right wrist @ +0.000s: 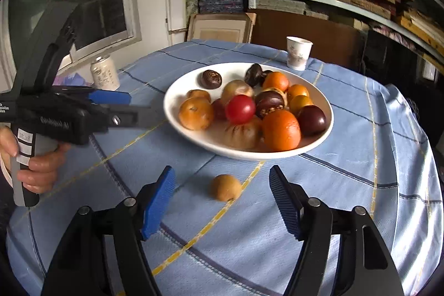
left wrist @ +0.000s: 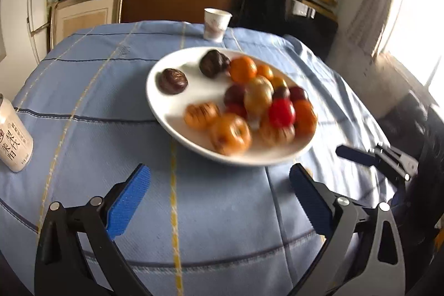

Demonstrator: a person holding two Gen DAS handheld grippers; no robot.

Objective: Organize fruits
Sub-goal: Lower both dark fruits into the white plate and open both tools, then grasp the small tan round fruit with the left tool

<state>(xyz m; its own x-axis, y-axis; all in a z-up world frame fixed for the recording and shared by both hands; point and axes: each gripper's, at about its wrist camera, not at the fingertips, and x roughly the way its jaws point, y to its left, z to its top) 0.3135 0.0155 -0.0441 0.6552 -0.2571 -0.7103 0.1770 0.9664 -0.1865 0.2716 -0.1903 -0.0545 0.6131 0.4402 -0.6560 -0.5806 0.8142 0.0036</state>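
A white plate (left wrist: 166, 104) (right wrist: 177, 99) sits mid-table, heaped with several small fruits: orange, red, dark purple and tan. One tan fruit (right wrist: 225, 187) lies alone on the blue cloth in front of the plate. My right gripper (right wrist: 222, 182) is open, its blue pads either side of that loose fruit, just short of it. My left gripper (left wrist: 219, 182) is open and empty, hovering before the plate's near rim. It shows from the side in the right wrist view (right wrist: 111, 97), held by a hand at the left. The right gripper (left wrist: 358, 154) shows at the right of the left wrist view.
A paper cup (left wrist: 216, 24) (right wrist: 298, 52) stands behind the plate near the table's far edge. A white drink can (left wrist: 14, 138) (right wrist: 105, 73) stands at the left. Shelves of stacked boards and a cardboard box fill the background.
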